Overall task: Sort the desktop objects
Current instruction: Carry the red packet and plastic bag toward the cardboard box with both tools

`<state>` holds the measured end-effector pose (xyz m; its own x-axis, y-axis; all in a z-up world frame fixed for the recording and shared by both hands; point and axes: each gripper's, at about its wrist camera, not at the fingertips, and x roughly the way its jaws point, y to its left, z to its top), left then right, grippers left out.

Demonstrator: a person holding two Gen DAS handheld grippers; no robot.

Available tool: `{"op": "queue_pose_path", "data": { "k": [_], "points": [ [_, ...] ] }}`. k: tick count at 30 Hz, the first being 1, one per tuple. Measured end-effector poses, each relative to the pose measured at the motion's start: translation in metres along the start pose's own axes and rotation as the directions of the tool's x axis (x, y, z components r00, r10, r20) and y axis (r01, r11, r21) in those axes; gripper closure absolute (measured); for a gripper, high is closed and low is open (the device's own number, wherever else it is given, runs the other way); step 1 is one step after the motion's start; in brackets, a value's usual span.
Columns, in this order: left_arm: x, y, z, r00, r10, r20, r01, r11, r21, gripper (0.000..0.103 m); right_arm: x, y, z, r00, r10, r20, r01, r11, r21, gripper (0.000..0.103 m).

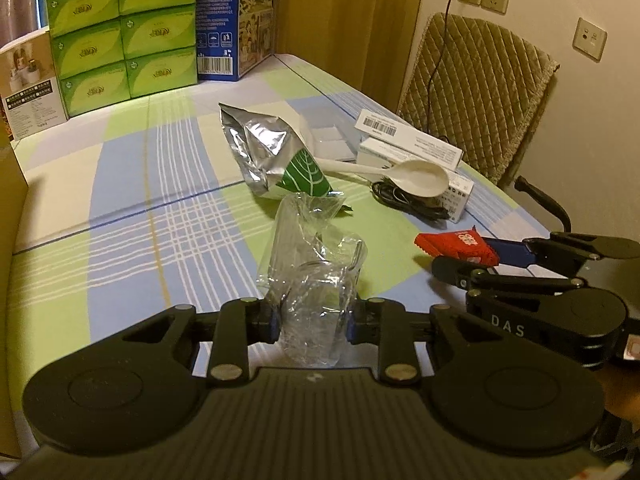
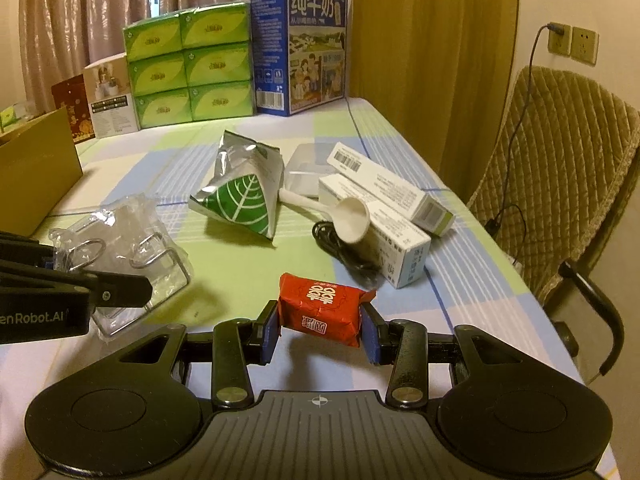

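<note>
My left gripper [image 1: 312, 320] is shut on a clear plastic packet with metal hooks inside [image 1: 316, 272], held just above the checked tablecloth; the packet also shows in the right wrist view [image 2: 124, 240]. My right gripper [image 2: 320, 328] is shut on a red wrapped candy packet [image 2: 324, 308], also seen in the left wrist view [image 1: 456, 246]. On the table lie a silver and green foil bag [image 2: 240, 196], a white spoon [image 2: 344, 216], a black cable [image 2: 348, 252] and white boxes [image 2: 392, 192].
Green tissue packs [image 2: 192, 64], a blue milk carton box [image 2: 300, 48] and small boxes [image 2: 108, 96] line the far edge. A cardboard box [image 2: 36, 176] stands at the left. A padded chair [image 2: 560, 184] stands beyond the right table edge.
</note>
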<state>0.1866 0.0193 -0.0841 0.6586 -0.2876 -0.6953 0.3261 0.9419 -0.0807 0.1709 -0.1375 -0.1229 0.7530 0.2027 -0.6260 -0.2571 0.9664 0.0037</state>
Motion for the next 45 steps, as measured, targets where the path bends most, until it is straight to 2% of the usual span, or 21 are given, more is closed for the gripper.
{"op": "queue_pose_path", "data": {
  "k": [13,19,27,37,45],
  "points": [
    [-0.036,0.005,0.015,0.998,0.015,0.056,-0.011,0.998,-0.059,0.079,-0.040,0.013,0.018,0.999,0.016,0.049,-0.014,1.000,-0.026,0.064],
    [-0.071,0.013,0.022,0.996,0.045,0.078,-0.039,0.996,-0.080,0.079,-0.065,0.033,0.037,0.994,0.066,0.088,-0.062,0.997,-0.053,0.064],
    [-0.137,0.041,0.032,0.984,0.129,0.127,-0.115,0.987,-0.108,0.079,-0.096,0.079,0.057,0.978,0.158,0.135,-0.144,0.983,-0.113,0.064],
    [-0.217,0.100,0.018,0.956,0.260,0.137,-0.232,0.955,-0.186,0.079,-0.111,0.148,0.080,0.946,0.298,0.127,-0.267,0.940,-0.213,0.064],
    [-0.275,0.164,0.005,0.911,0.395,0.119,-0.359,0.901,-0.244,0.079,-0.113,0.201,0.098,0.915,0.388,0.108,-0.346,0.896,-0.280,0.064]
  ]
}}
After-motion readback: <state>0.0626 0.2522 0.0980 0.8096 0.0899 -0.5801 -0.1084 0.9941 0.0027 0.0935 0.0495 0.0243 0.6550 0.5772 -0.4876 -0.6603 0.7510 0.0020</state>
